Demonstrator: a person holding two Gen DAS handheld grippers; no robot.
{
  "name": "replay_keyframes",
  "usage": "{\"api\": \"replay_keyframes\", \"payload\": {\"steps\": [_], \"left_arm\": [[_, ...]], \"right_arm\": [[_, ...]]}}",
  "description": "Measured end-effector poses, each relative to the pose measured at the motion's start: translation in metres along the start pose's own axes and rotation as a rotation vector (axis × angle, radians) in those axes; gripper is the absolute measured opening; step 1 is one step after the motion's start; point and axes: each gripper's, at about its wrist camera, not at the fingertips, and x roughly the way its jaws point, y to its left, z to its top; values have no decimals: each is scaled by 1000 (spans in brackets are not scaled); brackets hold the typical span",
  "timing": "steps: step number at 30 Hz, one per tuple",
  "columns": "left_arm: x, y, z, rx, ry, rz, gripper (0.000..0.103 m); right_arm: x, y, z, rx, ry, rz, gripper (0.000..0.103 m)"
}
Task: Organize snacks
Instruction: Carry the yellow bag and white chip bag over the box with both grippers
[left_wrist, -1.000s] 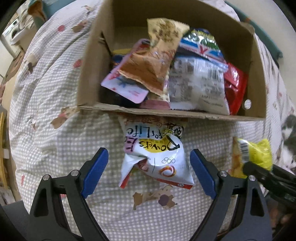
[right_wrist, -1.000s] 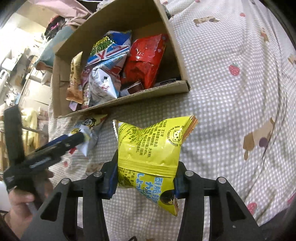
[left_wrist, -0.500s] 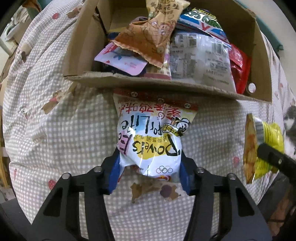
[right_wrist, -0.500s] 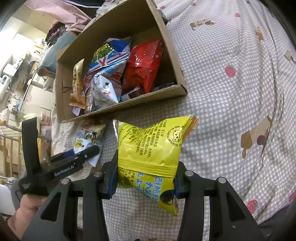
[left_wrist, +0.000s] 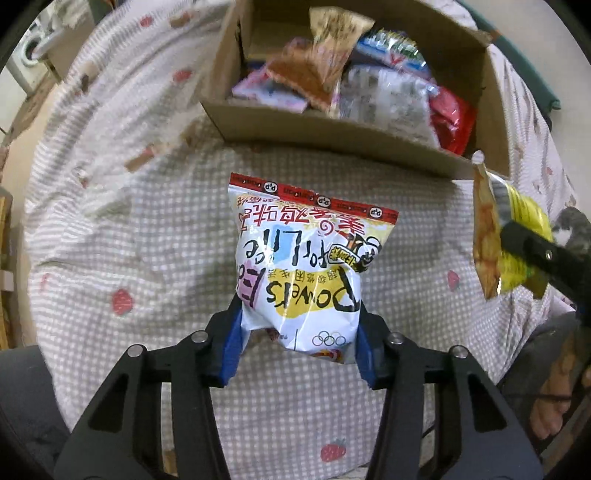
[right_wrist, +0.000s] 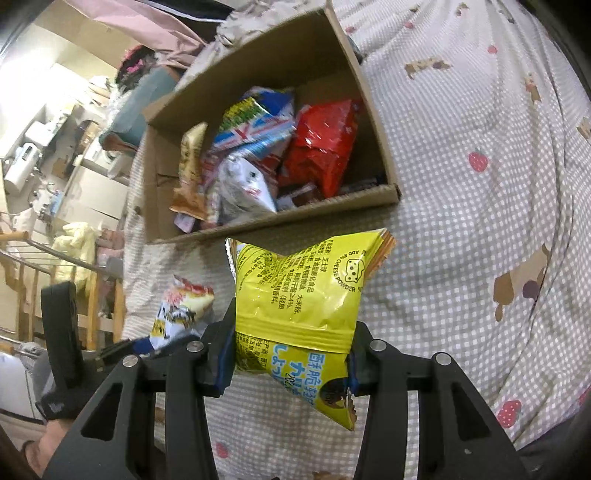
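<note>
Cardboard box (left_wrist: 332, 138): open-topped, set on a checked bedspread (left_wrist: 122, 236) printed with strawberries, at the far side of both wrist views. It is crowded with snack packets. A red bag (right_wrist: 325, 147) is stood against the right wall; a blue packet with a flag pattern (right_wrist: 258, 122) is leaned beside it; a silver-white bag (right_wrist: 243, 188) is placed nearer the front wall; a brown-and-tan packet (right_wrist: 190, 173) is propped at the left of the pile. The far left of the box floor is left bare.

White snack bag (left_wrist: 306, 266): held clear of the bedspread, near side of the box, outside it. The left gripper (left_wrist: 297, 343) has just been closing; its blue pads are pressed on the bag's lower end.

Yellow snack bag (right_wrist: 299, 306): held outside the box, just in front of its near wall. It is clamped at its lower half by the right gripper (right_wrist: 288, 363), jaws partly closed on it.
</note>
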Motion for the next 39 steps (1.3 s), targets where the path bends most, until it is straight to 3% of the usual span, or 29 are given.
{"api": "replay_keyframes", "payload": {"steps": [5, 15, 25, 39], "left_arm": [[-41, -6, -4, 39, -93, 18, 46], [-79, -12, 61, 66, -262, 92, 46], [-78, -5, 104, 4, -327, 90, 47], [-59, -12, 152, 10, -362, 138, 47]], "right_arm": [[-12, 8, 8, -44, -51, 32, 47], [-31, 9, 39, -57, -161, 95, 47], [-36, 15, 62, -80, -262, 154, 47], [-10, 15, 111, -112, -266, 122, 47]]}}
